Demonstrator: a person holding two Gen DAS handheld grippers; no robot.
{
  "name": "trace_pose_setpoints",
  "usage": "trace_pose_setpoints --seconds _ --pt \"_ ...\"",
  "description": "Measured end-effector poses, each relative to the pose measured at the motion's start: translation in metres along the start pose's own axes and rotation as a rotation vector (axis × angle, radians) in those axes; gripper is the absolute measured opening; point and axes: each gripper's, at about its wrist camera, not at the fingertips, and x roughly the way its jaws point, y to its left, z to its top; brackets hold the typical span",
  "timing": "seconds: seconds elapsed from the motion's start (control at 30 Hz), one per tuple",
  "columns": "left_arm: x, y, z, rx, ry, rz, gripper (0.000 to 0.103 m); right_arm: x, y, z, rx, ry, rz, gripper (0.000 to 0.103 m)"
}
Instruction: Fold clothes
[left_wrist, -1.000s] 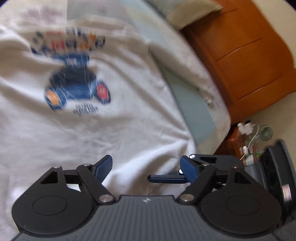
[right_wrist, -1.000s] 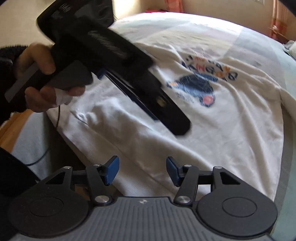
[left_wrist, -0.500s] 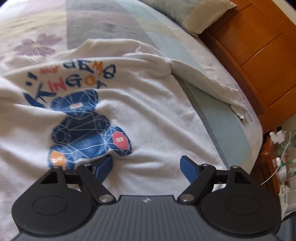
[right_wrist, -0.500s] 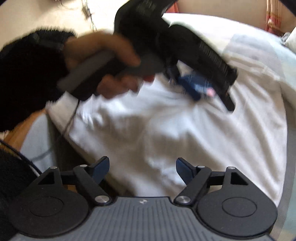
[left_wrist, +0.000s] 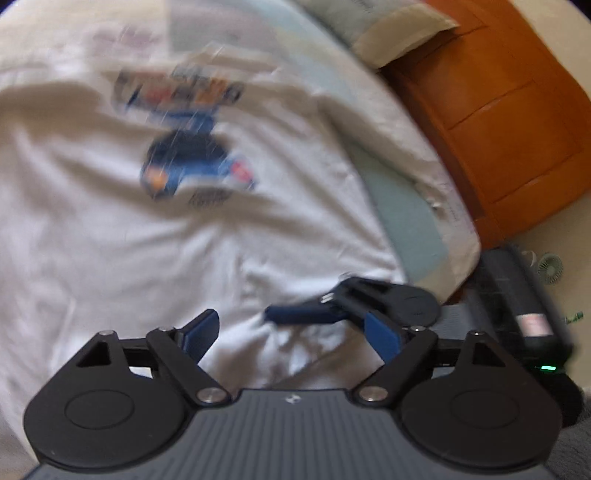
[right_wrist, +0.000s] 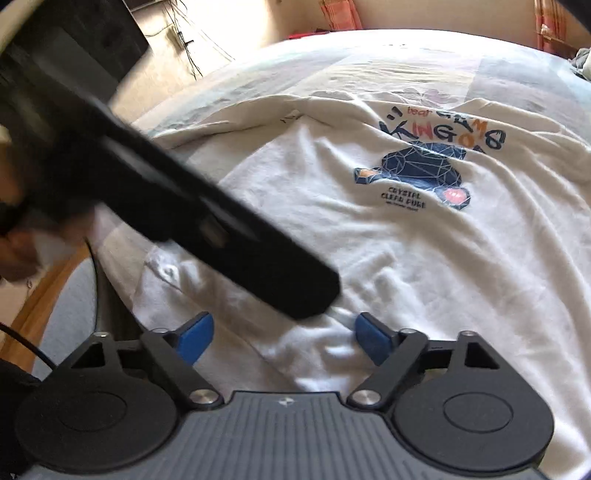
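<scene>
1. Bedroom: patterned bedsheet (right_wrist: 406, 70) under a white T-shirt (right_wrist: 424, 258), wooden headboard (left_wrist: 509, 122) at upper right.
2. Left gripper (left_wrist: 291, 338): spread wide above the shirt's hem, lower centre.
3. Right gripper (right_wrist: 282, 338): likewise wide, nothing held, over the hem at lower centre.
4. Blue bear print (right_wrist: 417, 170) at upper right of the right wrist view.

Counted: 1 white T-shirt (right_wrist: 424, 236) on 1 bed (right_wrist: 509, 85), 2 grippers w/ blue pads, 1 pillow (left_wrist: 384, 26), 1 wooden headboard (left_wrist: 498, 110), 1 sm. fan (left_wrist: 550, 268).
</scene>
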Motion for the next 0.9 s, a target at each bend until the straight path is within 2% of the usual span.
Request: trace_pose_setpoints --seconds 0.1,0.33,0.37,0.47,0.53,0.63,0.7,0.77,0.9 --pt "0.002 0.015 -0.005 -0.023 -0.045 -0.023 0.086 -0.012 -0.003 -0.004 0.014 0.001 -0.035 0.089" --pt "-0.031 0.017 -0.008 -0.009 -0.077 0.081 0.086 -0.040 -0.011 -0.015 0.048 0.004 -0.117 0.089" --pt "-0.034 0.013 -0.009 -0.001 -0.082 0.071 0.086 -0.044 -0.012 -0.016 0.052 0.005 -0.129 0.089" --pt "-0.033 0.001 -0.014 0.018 -0.084 -0.023 0.087 -0.047 -0.013 -0.013 0.062 -0.042 -0.107 0.089" --pt "-0.022 -0.002 -0.018 0.023 -0.062 -0.033 0.087 -0.038 -0.017 -0.011 0.056 -0.043 -0.122 0.089" --pt "-0.006 0.007 -0.027 -0.013 -0.026 0.026 0.085 -0.034 -0.027 -0.017 0.070 -0.011 -0.140 0.089" --pt "-0.014 0.014 -0.034 -0.030 -0.046 0.006 0.088 -0.039 -0.033 -0.023 0.082 0.006 -0.144 0.089" --pt "-0.024 0.016 -0.034 -0.038 -0.045 0.035 0.087 -0.045 -0.037 -0.016 0.083 -0.007 -0.189 0.089" --pt "-0.045 0.010 -0.017 0.036 -0.135 0.104 0.088 -0.058 -0.047 -0.001 0.082 -0.039 -0.285 0.092"
